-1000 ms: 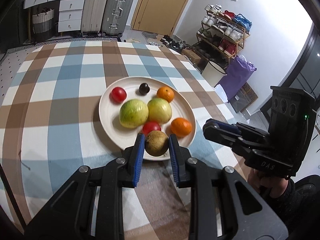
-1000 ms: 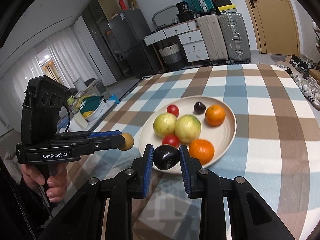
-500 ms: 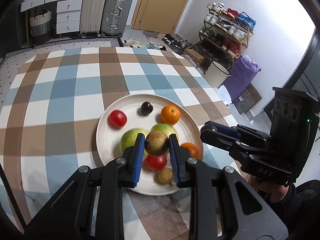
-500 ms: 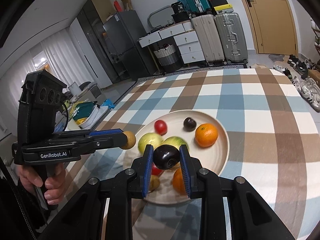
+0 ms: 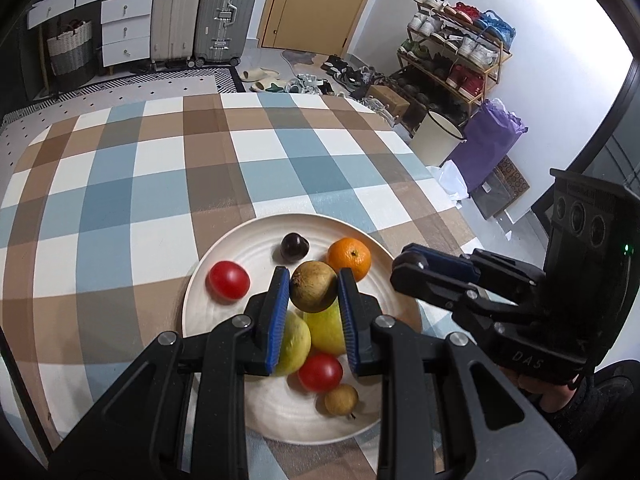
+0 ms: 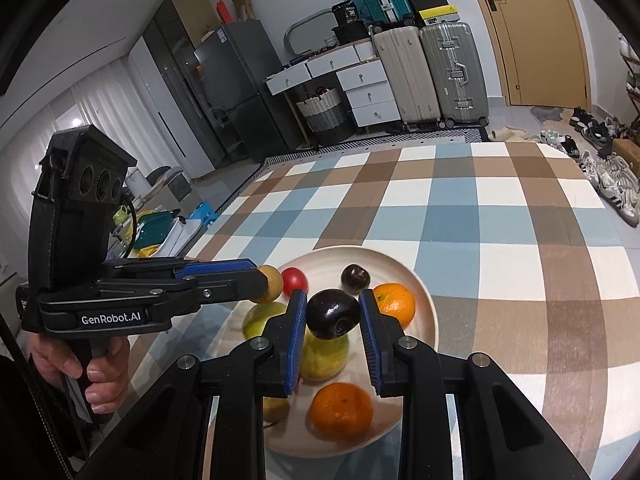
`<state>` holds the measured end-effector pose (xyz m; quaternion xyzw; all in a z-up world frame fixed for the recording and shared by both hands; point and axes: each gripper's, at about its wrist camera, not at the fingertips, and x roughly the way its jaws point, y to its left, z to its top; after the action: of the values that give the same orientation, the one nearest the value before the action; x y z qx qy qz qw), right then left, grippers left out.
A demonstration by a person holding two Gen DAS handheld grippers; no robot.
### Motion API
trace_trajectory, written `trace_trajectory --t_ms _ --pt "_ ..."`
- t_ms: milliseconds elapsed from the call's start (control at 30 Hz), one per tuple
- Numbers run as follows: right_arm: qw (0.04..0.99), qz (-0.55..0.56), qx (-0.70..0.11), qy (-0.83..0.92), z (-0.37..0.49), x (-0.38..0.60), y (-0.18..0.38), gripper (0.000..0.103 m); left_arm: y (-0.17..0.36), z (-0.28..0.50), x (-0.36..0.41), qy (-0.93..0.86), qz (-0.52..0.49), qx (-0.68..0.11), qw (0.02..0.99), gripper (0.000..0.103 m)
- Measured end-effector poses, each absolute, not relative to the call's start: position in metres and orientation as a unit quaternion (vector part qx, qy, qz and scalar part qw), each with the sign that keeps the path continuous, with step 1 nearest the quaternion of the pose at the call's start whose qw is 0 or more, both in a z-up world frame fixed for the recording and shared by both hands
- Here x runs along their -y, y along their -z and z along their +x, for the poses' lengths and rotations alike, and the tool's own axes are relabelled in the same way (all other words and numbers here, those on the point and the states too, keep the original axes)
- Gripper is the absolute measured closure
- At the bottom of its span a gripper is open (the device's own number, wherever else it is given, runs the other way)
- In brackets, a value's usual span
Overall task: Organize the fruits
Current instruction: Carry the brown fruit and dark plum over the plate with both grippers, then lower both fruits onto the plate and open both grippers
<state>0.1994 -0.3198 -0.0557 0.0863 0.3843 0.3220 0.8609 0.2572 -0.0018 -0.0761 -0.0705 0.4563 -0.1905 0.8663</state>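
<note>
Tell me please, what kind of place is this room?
Most likely a lived-in home, perhaps a dining area near the entrance. A table with a checked cloth carries a plate of fruit, a shoe rack stands by the door, and suitcases lean beside a fridge.

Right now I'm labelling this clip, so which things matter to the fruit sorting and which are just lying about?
Job:
- left gripper holding brown fruit
- right gripper holding dark plum
- plate with oranges, tomatoes, green fruits

Lying about:
- suitcases
- shoe rack
- drawers
- fridge
</note>
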Motion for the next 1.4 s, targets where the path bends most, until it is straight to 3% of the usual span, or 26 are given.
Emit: trace_trajectory --t_ms 900,1033,1267,1400 --pt "0.857 0.083 -0.404 -0.310 0.207 0.322 0.081 0.076 0.102 0.279 0.016 0.184 -0.063 -0.474 0.859 0.081" --pt "0.860 0.086 -0.396 -0.311 0.203 0.324 0.078 0.062 0.099 0.277 0.015 0.182 -0.064 -0.473 0.860 0.081" --pt "0.867 0.087 -0.382 -0.309 0.194 0.326 0.067 0.061 0.089 0.266 0.010 0.177 -0.065 -0.463 0.866 0.081" --pt "0.872 0.090 -0.369 -0.308 0.186 0.327 0.058 0.055 0.078 0.253 0.007 0.172 -0.064 -0.454 0.872 0.080"
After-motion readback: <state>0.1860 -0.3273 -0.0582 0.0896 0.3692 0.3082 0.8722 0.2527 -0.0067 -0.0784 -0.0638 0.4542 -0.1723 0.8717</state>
